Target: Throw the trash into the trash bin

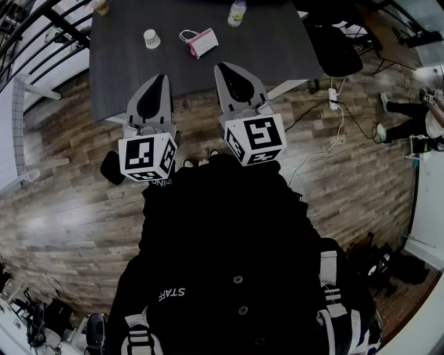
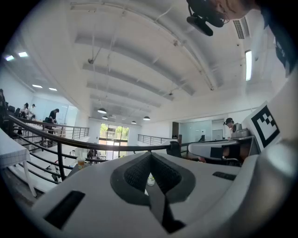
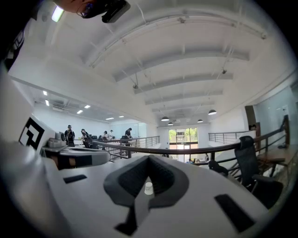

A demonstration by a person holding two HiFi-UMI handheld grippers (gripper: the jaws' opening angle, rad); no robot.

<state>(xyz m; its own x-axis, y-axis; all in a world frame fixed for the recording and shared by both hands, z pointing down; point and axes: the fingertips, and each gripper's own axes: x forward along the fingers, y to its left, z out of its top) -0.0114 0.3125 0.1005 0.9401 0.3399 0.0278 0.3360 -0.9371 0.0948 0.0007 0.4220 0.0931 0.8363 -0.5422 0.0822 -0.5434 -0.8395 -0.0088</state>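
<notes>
A dark table (image 1: 125, 76) stands ahead of me. On it lie a white paper cup (image 1: 150, 39), a pink and white packet with a cord (image 1: 202, 43) and a small bottle (image 1: 237, 12). My left gripper (image 1: 161, 76) is held level over the table's near edge, jaws shut and empty. The right gripper (image 1: 223, 66) hovers beside it, a little nearer the packet, also shut with nothing in it. In the left gripper view the bottle (image 2: 150, 180) peeks through the closed jaws (image 2: 150, 155). The right gripper view shows the paper cup (image 3: 148, 188) beyond its shut gripper (image 3: 149, 157).
A black office chair (image 1: 333, 48) stands at the table's right end, with a power strip and cable (image 1: 333, 97) on the wooden floor. A black railing (image 1: 41, 35) runs along the left. A person's feet (image 1: 385, 118) show at the right. A drink cup (image 2: 81, 161) sits at the table's far left.
</notes>
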